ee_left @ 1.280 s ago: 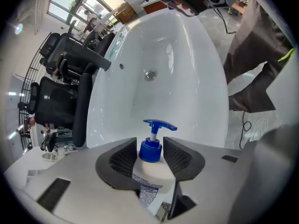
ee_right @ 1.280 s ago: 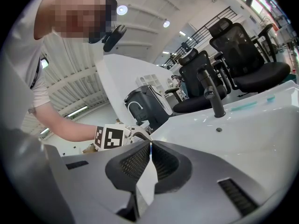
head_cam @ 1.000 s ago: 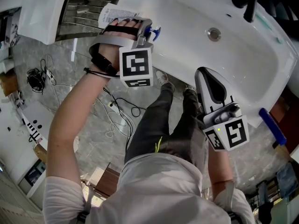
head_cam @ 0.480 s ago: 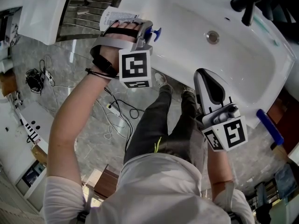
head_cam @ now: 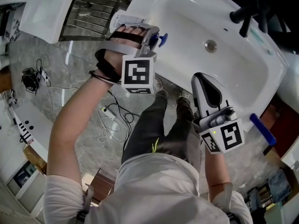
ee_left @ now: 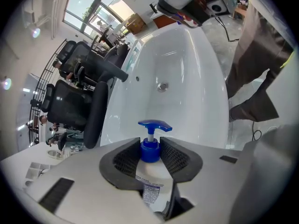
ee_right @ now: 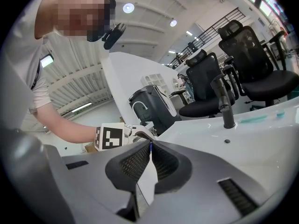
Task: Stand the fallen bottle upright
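A white pump bottle with a blue pump head hangs at the left end of the white sink. My left gripper is shut on it. In the left gripper view the pads clamp the blue collar of the bottle, and its pump head points over the basin. My right gripper hovers at the sink's front rim, apart from the bottle. Its jaws meet at the tips with nothing between them. The right gripper view also catches the left gripper's marker cube.
A black faucet stands at the sink's far side, with the drain in the basin. A metal rail rack is left of the sink. Cables lie on the tiled floor. A blue bar sticks out at the right.
The left gripper has lifted with the bottle and drifted slightly right along the sink's left end. The right gripper has risen a little too.
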The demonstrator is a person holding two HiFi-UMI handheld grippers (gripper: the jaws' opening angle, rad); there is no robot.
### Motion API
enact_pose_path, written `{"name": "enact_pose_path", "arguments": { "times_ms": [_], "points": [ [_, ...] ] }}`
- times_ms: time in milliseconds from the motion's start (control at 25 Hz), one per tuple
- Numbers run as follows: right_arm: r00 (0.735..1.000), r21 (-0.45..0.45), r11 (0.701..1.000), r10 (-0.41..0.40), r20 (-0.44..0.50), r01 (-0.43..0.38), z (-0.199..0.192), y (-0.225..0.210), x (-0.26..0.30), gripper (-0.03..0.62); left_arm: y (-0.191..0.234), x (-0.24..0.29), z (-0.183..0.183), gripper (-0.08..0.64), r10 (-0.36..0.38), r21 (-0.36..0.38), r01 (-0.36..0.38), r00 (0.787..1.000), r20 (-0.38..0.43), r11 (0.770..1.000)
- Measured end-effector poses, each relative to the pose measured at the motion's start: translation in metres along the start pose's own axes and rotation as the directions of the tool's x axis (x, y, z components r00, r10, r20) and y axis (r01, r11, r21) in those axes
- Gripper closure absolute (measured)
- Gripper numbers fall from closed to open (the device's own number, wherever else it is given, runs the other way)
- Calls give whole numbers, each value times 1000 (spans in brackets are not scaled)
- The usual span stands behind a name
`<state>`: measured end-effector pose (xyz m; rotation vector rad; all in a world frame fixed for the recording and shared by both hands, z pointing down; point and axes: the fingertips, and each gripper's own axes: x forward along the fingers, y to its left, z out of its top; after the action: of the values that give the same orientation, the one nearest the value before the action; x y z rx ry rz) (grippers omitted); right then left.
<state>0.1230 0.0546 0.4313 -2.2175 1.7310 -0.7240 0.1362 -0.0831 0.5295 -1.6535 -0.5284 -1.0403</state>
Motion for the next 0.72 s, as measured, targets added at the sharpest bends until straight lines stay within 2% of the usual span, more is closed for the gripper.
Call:
{"name": "enact_pose_path", "arguments": {
  "times_ms": [360,720],
  "points": [
    [999,-32,999,32,-17,-32,15,23,13,552,14,-23,0,417,35,-62,-29,995,91,998],
    [998,-66,996,55,-32,-57,32,43,29,552,28,-53,-5,417,84,-171,-49,976,200,984]
  ]
}}
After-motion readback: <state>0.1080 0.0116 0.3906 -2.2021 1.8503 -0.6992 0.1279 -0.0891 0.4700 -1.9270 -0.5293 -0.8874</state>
